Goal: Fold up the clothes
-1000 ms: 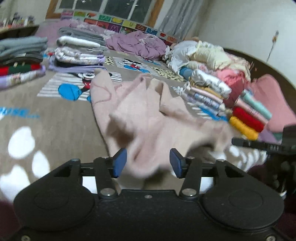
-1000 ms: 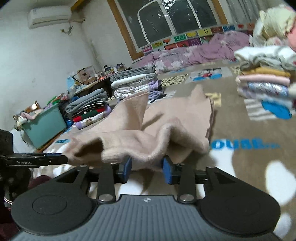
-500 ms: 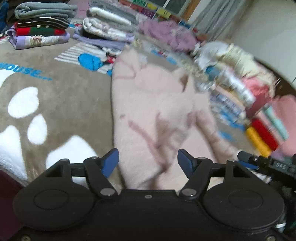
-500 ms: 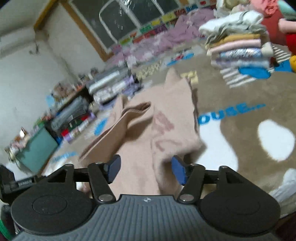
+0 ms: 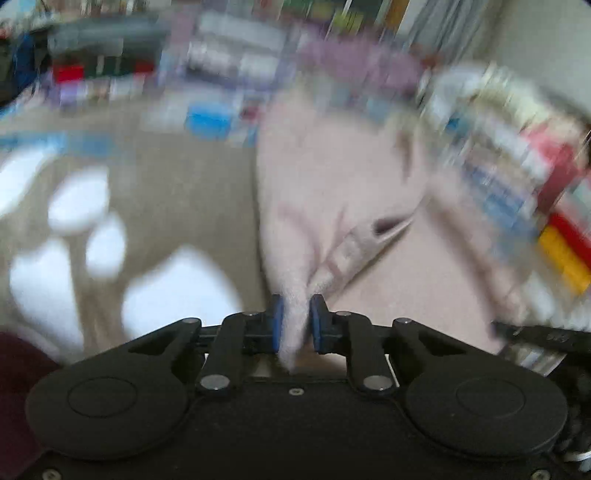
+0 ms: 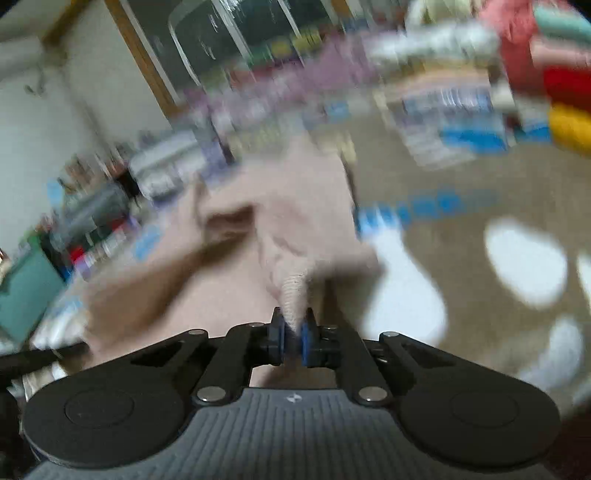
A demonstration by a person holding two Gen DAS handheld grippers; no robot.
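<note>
— While both views blur, what do the left tongs [image 5: 295, 320] hold?
— A bunched edge of the pale pink garment [image 5: 332, 192], their jaws closing on it. The right tongs [image 6: 293, 334] are clenched on another gathered edge.
— Where does the garment lie?
— Spread on the brown paw-print blanket [image 5: 177, 177], between stacks of folded clothes [image 5: 517, 173].

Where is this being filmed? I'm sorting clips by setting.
Probably a home bedroom used for laundry: stacks of folded clothes, a paw-print blanket as the work surface, and a large window behind. Heavy blur limits detail.
</note>
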